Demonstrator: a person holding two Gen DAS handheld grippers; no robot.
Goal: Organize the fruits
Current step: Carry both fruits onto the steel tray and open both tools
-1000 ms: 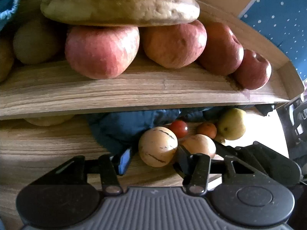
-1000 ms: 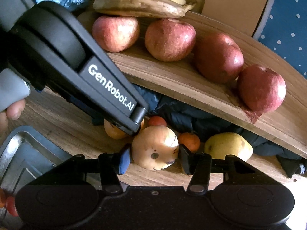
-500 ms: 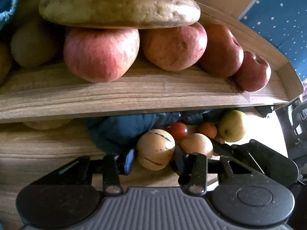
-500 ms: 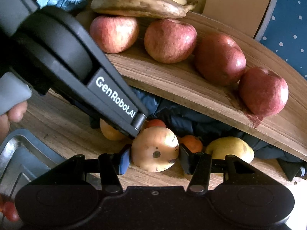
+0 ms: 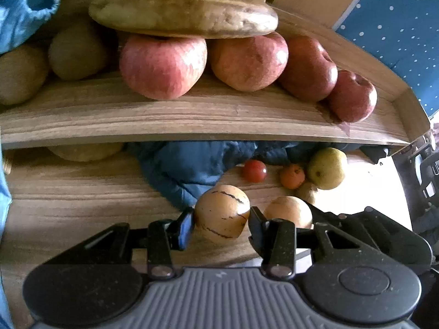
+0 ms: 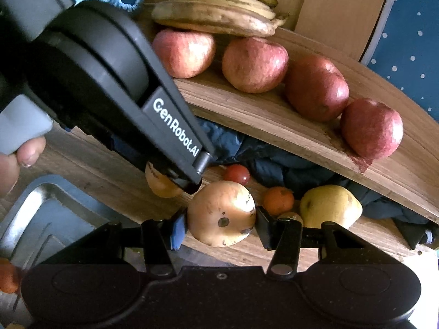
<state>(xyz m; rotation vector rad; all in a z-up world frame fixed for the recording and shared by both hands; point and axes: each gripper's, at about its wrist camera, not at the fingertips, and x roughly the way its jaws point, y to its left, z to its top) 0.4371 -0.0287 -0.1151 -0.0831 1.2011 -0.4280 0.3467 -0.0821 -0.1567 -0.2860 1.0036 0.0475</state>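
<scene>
The curved wood-grain shelf (image 5: 192,118) spans both views, carrying a stack of brown-spotted yellow bananas (image 6: 219,16) laid lengthwise along it, on top of a row of four red apples (image 5: 164,65). Below it, on the wooden tabletop (image 5: 68,200), a crumpled dark blue cloth (image 5: 186,170) lies beside the loose fruit.

The left gripper (image 5: 221,220) is clamped on a round tan fruit with dark streaks (image 5: 222,211), both pads pressed to its sides. The right gripper (image 6: 221,220) is likewise clamped on a blotchy yellow-brown pear-like fruit (image 6: 222,213), just beside the other, low over the tabletop. This second fruit looks cut off by the view, so I cannot tell its long axis for sure; its dark spot faces the camera. The streaked one is near-spherical, with no clear axis.

Nearby sit a yellow-green pear (image 6: 329,205), a small orange mandarin (image 6: 278,200) and a small red tomato (image 6: 236,173).

Risks, as I judge them: the two tools work nearly touching, so lifting together could knock them and jar a smooth round fruit loose. Rising too steeply could strike the shelf edge, and any bump there could topple the bananas off the apples.
</scene>
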